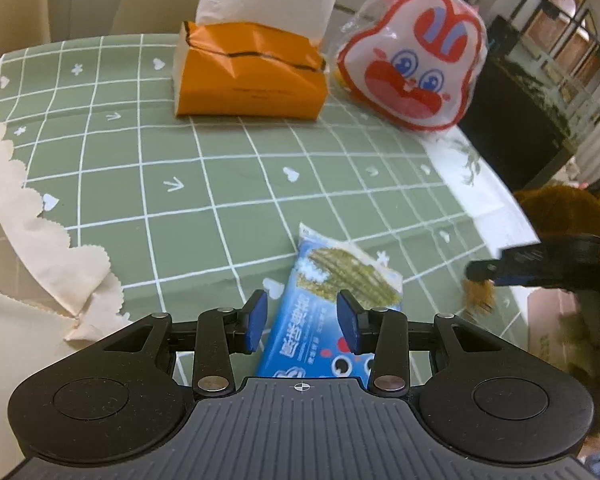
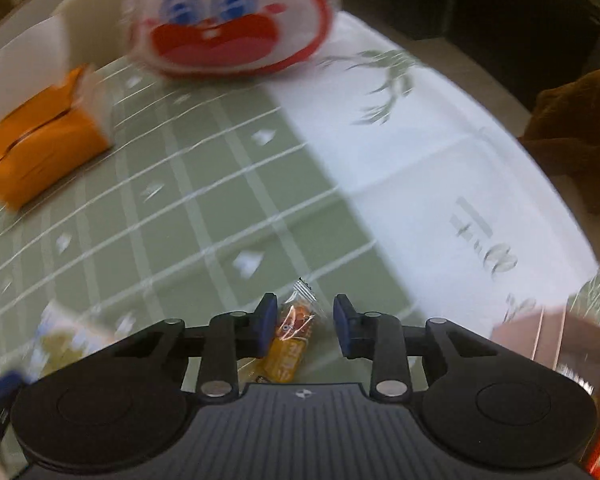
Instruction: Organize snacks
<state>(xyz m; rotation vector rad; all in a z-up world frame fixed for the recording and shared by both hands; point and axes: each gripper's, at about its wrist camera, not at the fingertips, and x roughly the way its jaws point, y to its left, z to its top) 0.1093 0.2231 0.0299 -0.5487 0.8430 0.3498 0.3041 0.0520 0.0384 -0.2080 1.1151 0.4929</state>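
Tissue box left of rabbit bag, snack packet nearer

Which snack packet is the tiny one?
The small orange snack packet between the right gripper's fingers. The blue seaweed snack packet at the left gripper is far bigger and flat.

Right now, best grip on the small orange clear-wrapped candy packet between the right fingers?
Take the small orange clear-wrapped candy packet across its narrow body, from above. It lies flat on the green grid tablecloth, long axis running away from the right gripper, so the fingers straddle its short width. Avoid the crimped clear end; it looks floppy. One finger seems already against it.
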